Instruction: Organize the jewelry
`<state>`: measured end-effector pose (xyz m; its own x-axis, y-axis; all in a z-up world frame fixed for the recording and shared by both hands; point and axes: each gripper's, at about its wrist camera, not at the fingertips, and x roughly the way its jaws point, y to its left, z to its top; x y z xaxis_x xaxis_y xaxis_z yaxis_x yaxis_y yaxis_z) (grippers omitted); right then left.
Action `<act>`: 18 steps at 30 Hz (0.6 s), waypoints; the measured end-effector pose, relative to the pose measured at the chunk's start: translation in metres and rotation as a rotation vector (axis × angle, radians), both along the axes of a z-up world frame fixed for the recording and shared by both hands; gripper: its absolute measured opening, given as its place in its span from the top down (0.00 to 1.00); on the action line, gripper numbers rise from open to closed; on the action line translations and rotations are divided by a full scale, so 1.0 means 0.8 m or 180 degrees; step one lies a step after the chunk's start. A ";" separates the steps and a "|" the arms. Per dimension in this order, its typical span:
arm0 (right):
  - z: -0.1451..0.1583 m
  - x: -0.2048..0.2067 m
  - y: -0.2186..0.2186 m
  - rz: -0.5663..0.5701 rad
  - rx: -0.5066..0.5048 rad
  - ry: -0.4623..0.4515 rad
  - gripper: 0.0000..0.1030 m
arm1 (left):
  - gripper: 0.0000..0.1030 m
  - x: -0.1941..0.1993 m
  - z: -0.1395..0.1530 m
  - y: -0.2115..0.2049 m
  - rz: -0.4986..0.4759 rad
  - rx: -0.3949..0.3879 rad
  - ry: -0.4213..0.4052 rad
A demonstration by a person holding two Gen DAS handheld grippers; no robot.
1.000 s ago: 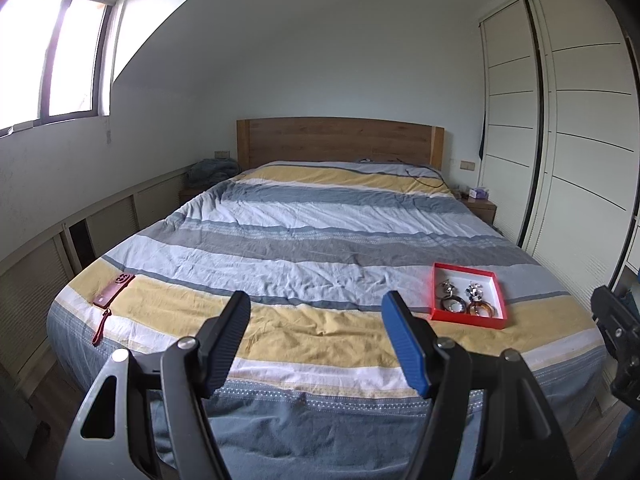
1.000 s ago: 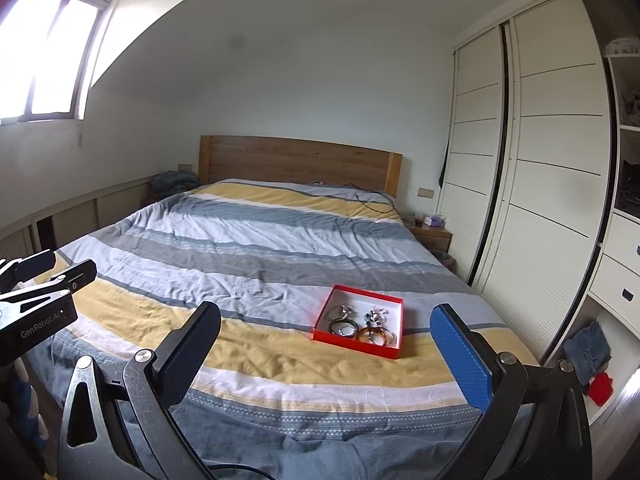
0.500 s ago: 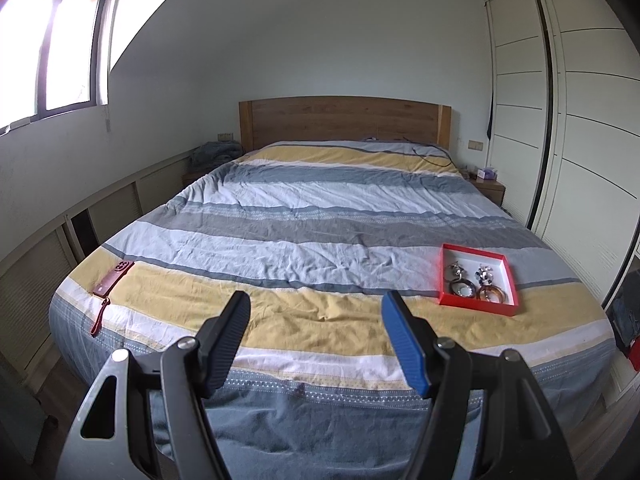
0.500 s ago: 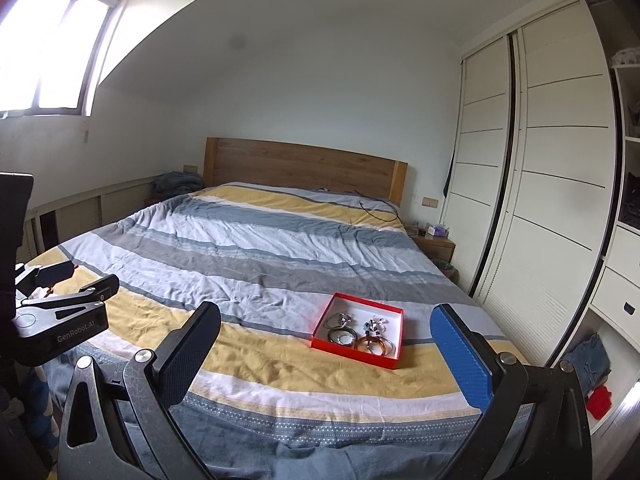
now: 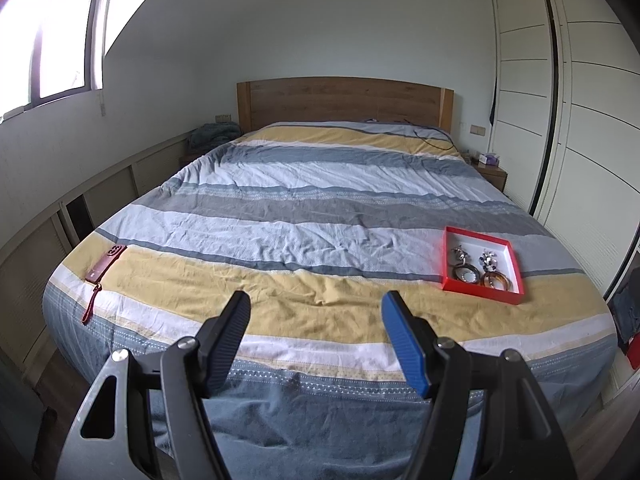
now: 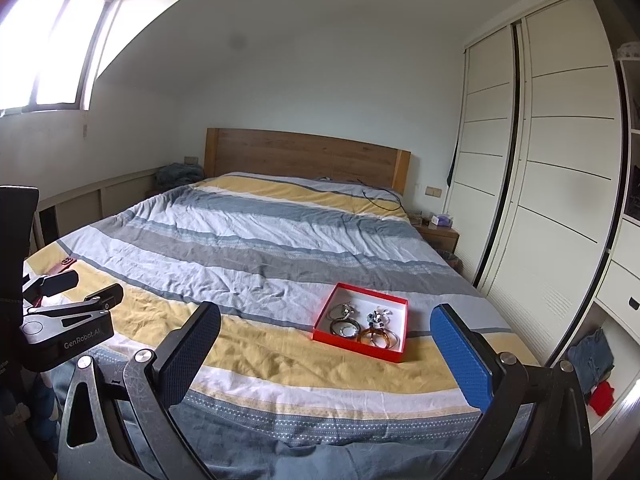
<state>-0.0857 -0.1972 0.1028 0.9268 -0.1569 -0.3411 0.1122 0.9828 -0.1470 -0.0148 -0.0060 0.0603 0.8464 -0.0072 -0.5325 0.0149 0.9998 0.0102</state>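
Bed: we saw the wide striped yellow, grey and white quilted bed (image 6: 248, 248) sit lower and nearer than a second earlier
Tray: the shallow red cardboard tray (image 6: 394, 356) stayed on the yellow stripe, dark and amber bangles (image 6: 360, 330) inside, so we closed on them
Grippers: our right gripper (image 6: 326, 350) was spread wide and empty, short of the tray; our left gripper (image 5: 316, 334) was spread too, well left of it

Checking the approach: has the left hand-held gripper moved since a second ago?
Yes. In the right wrist view the left hand-held gripper sits higher and further forward over the bed; its own view shows more of the bed's foot.
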 end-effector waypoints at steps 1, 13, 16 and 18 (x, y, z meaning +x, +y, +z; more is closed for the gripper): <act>-0.001 0.002 0.000 0.0003 0.0002 0.0017 0.00 | 0.36 0.002 -0.002 0.000 -0.0004 0.0002 0.0019; -0.015 0.024 -0.002 0.0005 0.0015 0.0173 0.00 | 0.36 0.020 -0.017 -0.001 -0.0046 -0.0046 0.0174; -0.019 0.029 -0.003 0.0010 0.0013 0.0211 0.00 | 0.36 0.024 -0.021 0.000 -0.0054 -0.0064 0.0210; -0.021 0.033 -0.003 0.0021 0.0017 0.0244 0.00 | 0.36 0.029 -0.023 0.001 -0.0057 -0.0077 0.0232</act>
<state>-0.0590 -0.1995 0.0863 0.8989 -0.1488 -0.4120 0.0943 0.9842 -0.1496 0.0081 -0.0050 0.0419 0.8050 -0.0358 -0.5922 0.0327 0.9993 -0.0159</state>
